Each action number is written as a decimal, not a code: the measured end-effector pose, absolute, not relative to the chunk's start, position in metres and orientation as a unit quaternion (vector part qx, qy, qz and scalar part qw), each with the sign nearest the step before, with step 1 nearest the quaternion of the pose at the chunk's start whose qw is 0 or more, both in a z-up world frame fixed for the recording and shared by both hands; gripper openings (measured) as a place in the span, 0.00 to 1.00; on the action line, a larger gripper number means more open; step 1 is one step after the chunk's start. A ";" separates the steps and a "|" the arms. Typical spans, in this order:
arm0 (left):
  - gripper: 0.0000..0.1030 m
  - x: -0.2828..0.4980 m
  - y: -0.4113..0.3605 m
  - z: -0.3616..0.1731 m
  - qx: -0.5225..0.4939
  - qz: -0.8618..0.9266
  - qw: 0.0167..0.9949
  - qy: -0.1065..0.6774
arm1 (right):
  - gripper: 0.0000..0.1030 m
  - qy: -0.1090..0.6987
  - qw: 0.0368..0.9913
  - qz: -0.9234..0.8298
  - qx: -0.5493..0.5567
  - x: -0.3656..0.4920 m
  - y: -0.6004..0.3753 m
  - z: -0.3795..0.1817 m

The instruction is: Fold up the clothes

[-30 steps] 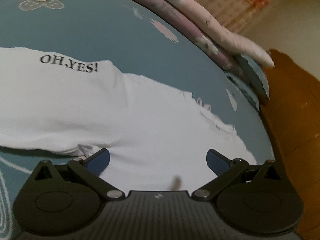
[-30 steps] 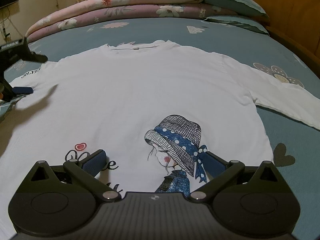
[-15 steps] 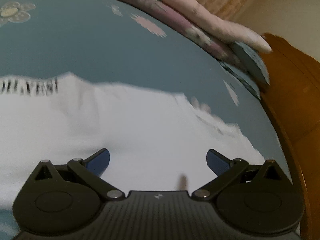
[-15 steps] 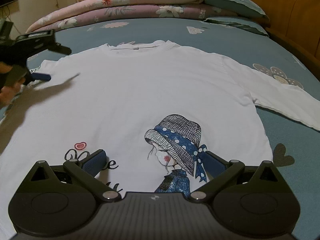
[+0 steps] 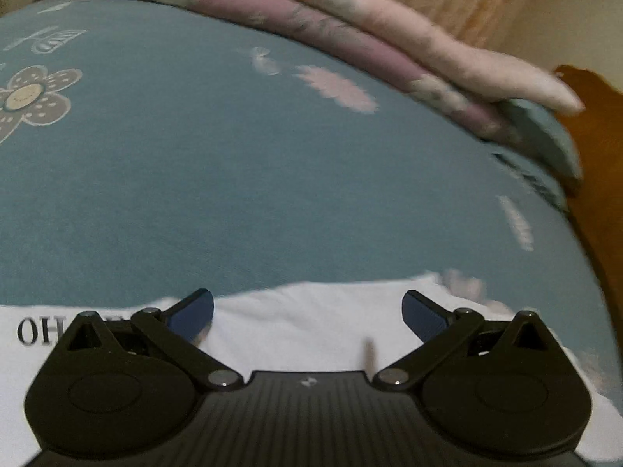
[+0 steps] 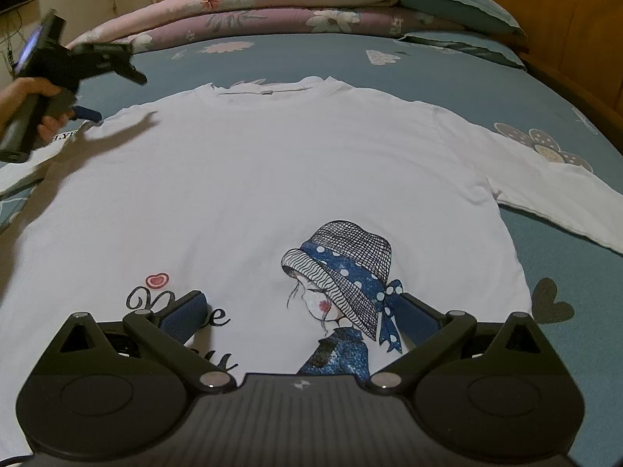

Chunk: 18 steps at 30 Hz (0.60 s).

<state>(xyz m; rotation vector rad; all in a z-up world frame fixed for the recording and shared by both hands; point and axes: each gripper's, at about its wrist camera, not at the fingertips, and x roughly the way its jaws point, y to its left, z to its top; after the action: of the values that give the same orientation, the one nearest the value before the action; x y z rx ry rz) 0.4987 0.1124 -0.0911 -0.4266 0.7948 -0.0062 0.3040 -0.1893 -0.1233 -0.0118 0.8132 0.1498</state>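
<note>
A white long-sleeved shirt (image 6: 272, 179) lies flat, front up, on the teal bedsheet (image 6: 447, 78), with a printed girl in a hat (image 6: 342, 268) low on its chest. My right gripper (image 6: 303, 311) hovers open over the shirt's lower front, nothing between its fingers. My left gripper (image 5: 307, 309) is open above the shirt's shoulder and sleeve (image 5: 311, 323), by the black "OH" lettering (image 5: 33, 330). In the right wrist view the left gripper (image 6: 105, 97) appears at the far left, held by a hand (image 6: 35, 89) over the sleeve top.
Folded pink and purple quilts (image 6: 272, 4) and teal pillows (image 6: 459, 7) are stacked along the head of the bed. A wooden headboard (image 6: 576, 31) runs along the right. Bare sheet with flower prints (image 5: 35, 97) stretches beyond the shirt.
My left gripper has travelled from the sleeve's lower edge up toward the shoulder seam, staying open. The right gripper has not moved.
</note>
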 end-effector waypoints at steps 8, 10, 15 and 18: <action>0.99 0.472 0.131 -0.101 -0.204 -0.016 0.883 0.423 | 1.00 0.398 0.915 0.067 -0.006 0.303 -0.187 -0.123; 0.99 0.482 0.145 -0.111 -0.222 -0.003 0.883 0.414 | 1.00 0.397 0.915 0.067 -0.007 0.304 -0.187 -0.123; 0.99 0.508 0.163 -0.114 -0.226 0.022 0.894 0.385 | 1.00 0.396 0.916 0.067 -0.008 0.304 -0.187 -0.124; 0.99 0.514 0.161 -0.109 -0.215 0.042 0.896 0.386 | 1.00 0.396 0.916 0.068 -0.008 0.304 -0.187 -0.124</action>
<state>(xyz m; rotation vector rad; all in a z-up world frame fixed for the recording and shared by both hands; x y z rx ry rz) 0.5145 0.1609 -0.1087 -0.4448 0.7995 0.0873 0.3042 -0.1873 -0.1236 -0.0173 0.8149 0.1406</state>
